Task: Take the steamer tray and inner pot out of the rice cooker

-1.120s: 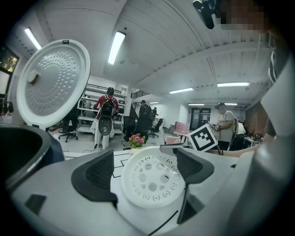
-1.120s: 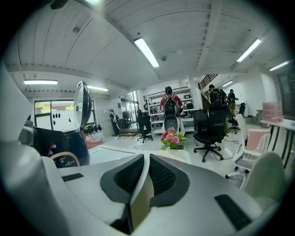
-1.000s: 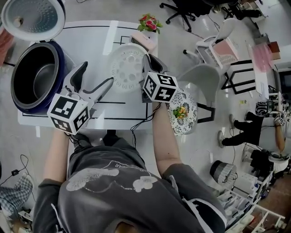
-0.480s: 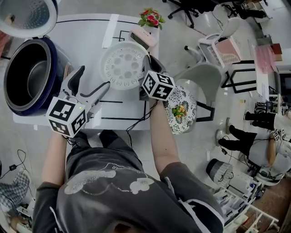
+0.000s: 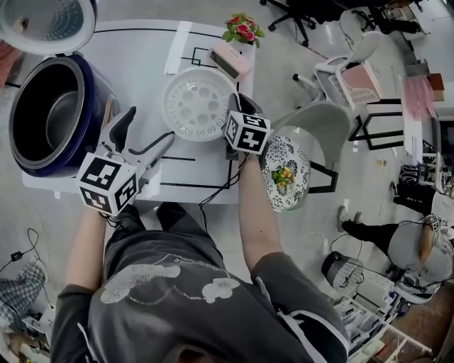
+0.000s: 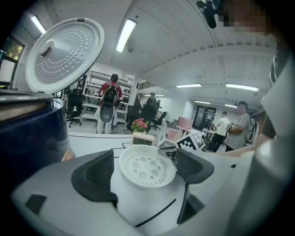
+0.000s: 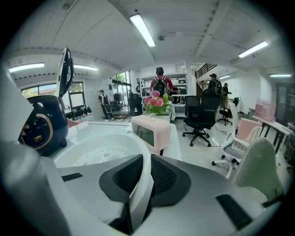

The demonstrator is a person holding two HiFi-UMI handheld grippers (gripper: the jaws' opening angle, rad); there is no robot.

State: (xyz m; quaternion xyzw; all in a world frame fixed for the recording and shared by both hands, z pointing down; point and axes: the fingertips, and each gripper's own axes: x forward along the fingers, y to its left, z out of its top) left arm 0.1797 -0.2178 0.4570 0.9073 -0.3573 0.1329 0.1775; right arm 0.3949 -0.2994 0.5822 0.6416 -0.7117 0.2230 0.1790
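Steamer tray (image 5: 199,103) is out and sits flat on the white desk (image 5: 135,49), toward the right edge, just in front of the pink clock (image 5: 228,62) near the back right corner. Right gripper (image 5: 237,106) has the tray's right rim between its pads and the jaws are opening; the pads look to be on the rim, so the tray is not free yet. Left gripper (image 5: 150,126) is spread wide with nothing between the jaws, hovering over the desk front between the tray and the rice cooker (image 5: 89,92). The cooker is at the left edge with its lid (image 5: 50,21) up, and the inner pot (image 5: 60,117) is in it, not yet out. So I'd call it half done. Risks from here: if the right gripper pulls back before the pads clear the rim, it will drag or tip the tray toward the right edge or into the clock. The tray looks like light plastic, so it should slide easily. For the pot, the rim looks thin and smooth, and a shallow bite could let it slip or swing into the cooker wall. The raised lid crowds the approach from the back. A cable (image 5: 220,188) at the front edge could snag a sleeve.
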